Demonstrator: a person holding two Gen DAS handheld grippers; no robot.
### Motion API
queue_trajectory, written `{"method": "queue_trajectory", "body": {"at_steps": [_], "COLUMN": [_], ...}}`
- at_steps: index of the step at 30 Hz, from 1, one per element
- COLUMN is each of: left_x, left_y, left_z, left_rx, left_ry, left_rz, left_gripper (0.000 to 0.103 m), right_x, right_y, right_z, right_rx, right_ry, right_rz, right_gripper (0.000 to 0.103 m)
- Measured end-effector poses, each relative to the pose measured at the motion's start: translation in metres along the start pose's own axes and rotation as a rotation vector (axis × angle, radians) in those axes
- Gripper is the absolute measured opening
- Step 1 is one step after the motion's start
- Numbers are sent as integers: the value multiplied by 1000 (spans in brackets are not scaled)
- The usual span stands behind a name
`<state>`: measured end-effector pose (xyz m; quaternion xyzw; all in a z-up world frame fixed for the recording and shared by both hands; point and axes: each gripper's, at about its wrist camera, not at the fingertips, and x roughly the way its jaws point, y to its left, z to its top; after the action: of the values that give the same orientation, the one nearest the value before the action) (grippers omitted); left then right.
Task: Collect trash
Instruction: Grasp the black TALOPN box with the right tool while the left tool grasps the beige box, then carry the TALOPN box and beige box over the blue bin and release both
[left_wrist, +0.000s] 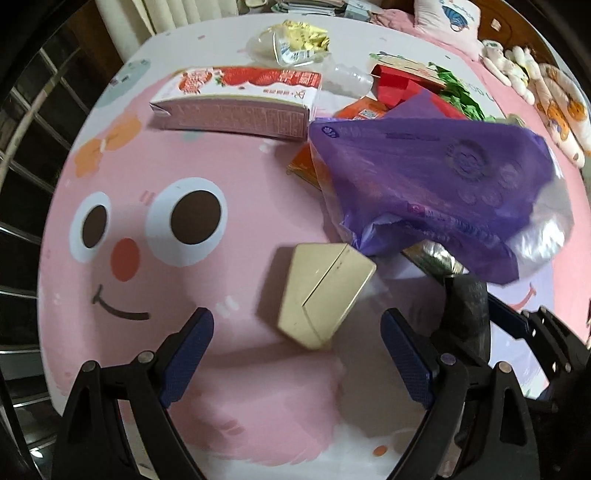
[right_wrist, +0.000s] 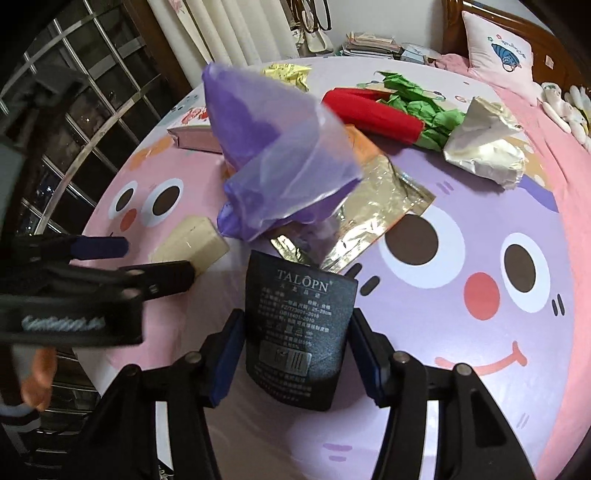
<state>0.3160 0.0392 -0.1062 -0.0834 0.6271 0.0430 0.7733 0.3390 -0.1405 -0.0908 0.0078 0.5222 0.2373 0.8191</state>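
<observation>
Item 1: left claw (left_wrist: 297, 354), spread wide and holding nothing, its fingers set to either side of the small beige box (left_wrist: 322, 293) lying on the bed (left_wrist: 184, 424); we judge the spread is meant to straddle that box.

Item 2: right claw (right_wrist: 295, 360), fingers closed against the edges of a black packet (right_wrist: 300, 332) (printed TALOPN), kept upright.

Item 3: purple bag (right_wrist: 280, 162), raised above the sheet beyond the packet; who carries it we cannot tell. We take it for the collecting sack.

Item 4: uncollected: strawberry carton (left_wrist: 236, 107), gold foil pouch (right_wrist: 373, 206), silver wrapper (right_wrist: 484, 144), red sleeve (right_wrist: 373, 110).
</observation>
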Motion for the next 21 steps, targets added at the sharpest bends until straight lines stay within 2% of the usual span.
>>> {"method": "queue_trajectory", "body": {"at_steps": [5, 9, 11, 13, 21], "left_x": [10, 17, 17, 15, 5], "left_y": [-2, -7, -11, -16, -18], "left_z": [5, 7, 7, 7, -2], "left_rx": [-33, -34, -19, 1, -20], "left_ry": [9, 18, 8, -16, -71], "left_rz": [-3, 24, 30, 22, -19], "left_gripper": [90, 67, 61, 43, 42], "right_x": [-3, -4, -4, -4, -9], "right_y": [-8, -13, -13, -11, -7], "right_z": [1, 0, -1, -3, -8], "right_rx": [12, 16, 16, 16, 9], "right_ry": [-5, -5, -5, -6, -24], "right_rz": [16, 22, 23, 27, 37], "right_gripper": [56, 56, 56, 56, 55]}}
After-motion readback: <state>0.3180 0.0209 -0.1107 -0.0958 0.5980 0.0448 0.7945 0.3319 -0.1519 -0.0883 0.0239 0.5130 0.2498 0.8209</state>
